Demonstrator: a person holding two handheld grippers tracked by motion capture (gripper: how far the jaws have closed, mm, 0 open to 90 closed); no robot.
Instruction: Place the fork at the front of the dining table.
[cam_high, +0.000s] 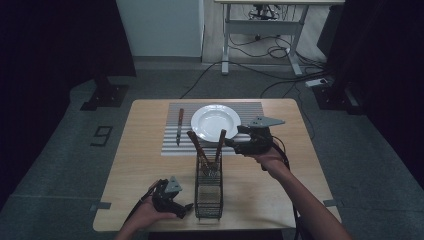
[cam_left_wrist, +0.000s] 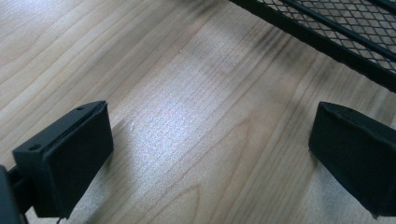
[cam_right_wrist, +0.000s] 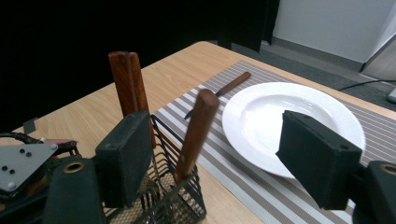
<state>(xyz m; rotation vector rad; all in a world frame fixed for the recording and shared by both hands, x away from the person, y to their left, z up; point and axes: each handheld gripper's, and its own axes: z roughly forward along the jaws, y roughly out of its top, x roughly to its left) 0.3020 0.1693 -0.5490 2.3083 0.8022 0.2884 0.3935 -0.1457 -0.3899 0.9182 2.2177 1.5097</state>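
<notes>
1. Standing in the black wire caddy (cam_high: 208, 187) at lower centre of the high view are wooden-handled utensils (cam_high: 220, 145); their handles lean apart, one toward the upper left, one toward the upper right. In the right gripper view the nearer handle (cam_right_wrist: 196, 133) rises between the two black fingers without touching either.
2. Just right of those handles in the high view, the right gripper (cam_high: 236, 144) points left toward them, the hand (cam_high: 270, 159) behind it and the forearm running down to the lower right corner. Its fingers (cam_right_wrist: 322, 158) are spread and pinch nothing.
3. The caddy's mesh wall (cam_right_wrist: 180, 200) sits at the bottom of the right gripper view, against the near edge of the striped placemat (cam_high: 172, 142).
4. A white plate (cam_high: 216, 121) lies empty on the placemat, upper centre of the high view, just beyond the handles.
5. One more wooden-handled utensil (cam_high: 179, 126) lies flat on the placemat, left of the plate and apart from it.
6. At lower left of the high view the left gripper (cam_high: 186, 207) rests low on the worktop (cam_high: 140, 165), just left of the caddy's base, with the hand (cam_high: 145, 216) behind it. Its fingers (cam_left_wrist: 70, 158) are spread wide over bare wood, with the caddy's mesh (cam_left_wrist: 355, 32) in the upper right of the left gripper view.
</notes>
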